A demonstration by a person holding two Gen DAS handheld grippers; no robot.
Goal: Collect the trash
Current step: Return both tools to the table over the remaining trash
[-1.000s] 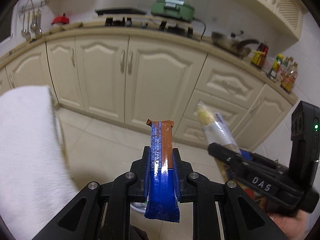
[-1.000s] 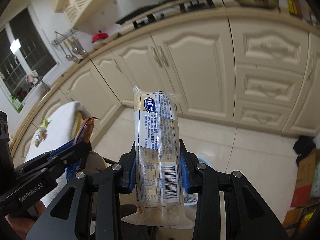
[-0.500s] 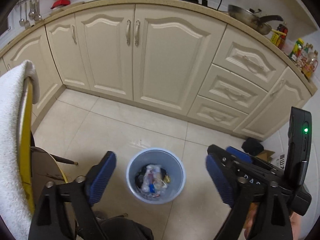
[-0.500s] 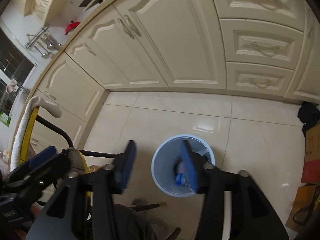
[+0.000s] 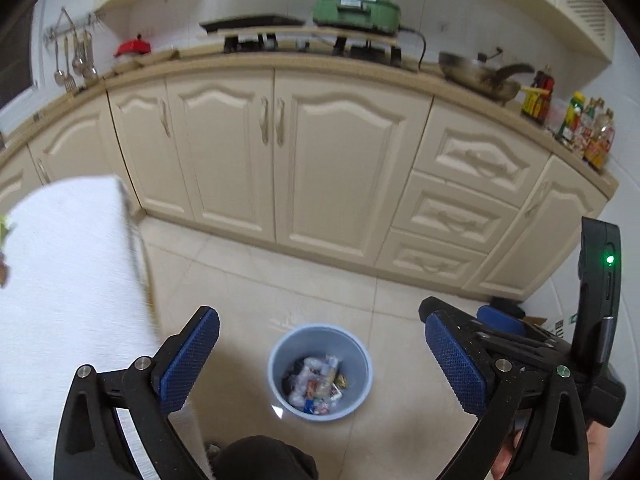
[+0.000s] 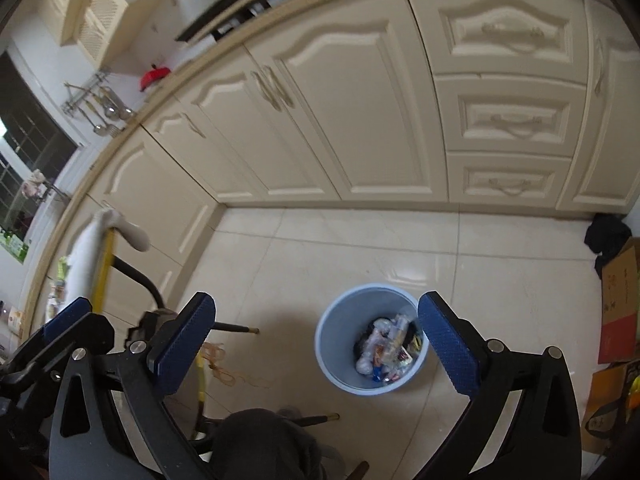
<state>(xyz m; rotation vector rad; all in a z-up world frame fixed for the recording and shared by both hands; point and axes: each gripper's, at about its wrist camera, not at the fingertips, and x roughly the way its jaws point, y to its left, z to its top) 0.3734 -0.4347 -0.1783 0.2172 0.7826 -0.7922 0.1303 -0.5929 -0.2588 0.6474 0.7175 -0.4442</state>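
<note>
Both sets of fingers stand spread wide and hold nothing: the left gripper and the right gripper each frame bare floor and the bin. One second earlier the left gripper pinched a blue-and-brown snack bar wrapper and the right gripper pinched a pale bread packet; both jaws have since opened and neither item remains between the pads, which indicates that both dropped into the trash bin. This delivery therefore appears complete. In the left wrist view the bin sits on the tiled floor at 6 o'clock from the cabinet doors. The bin stands upright, mouth facing up, its long axis vertical. Mixed wrappers lie inside; the two dropped items cannot be singled out.
</note>
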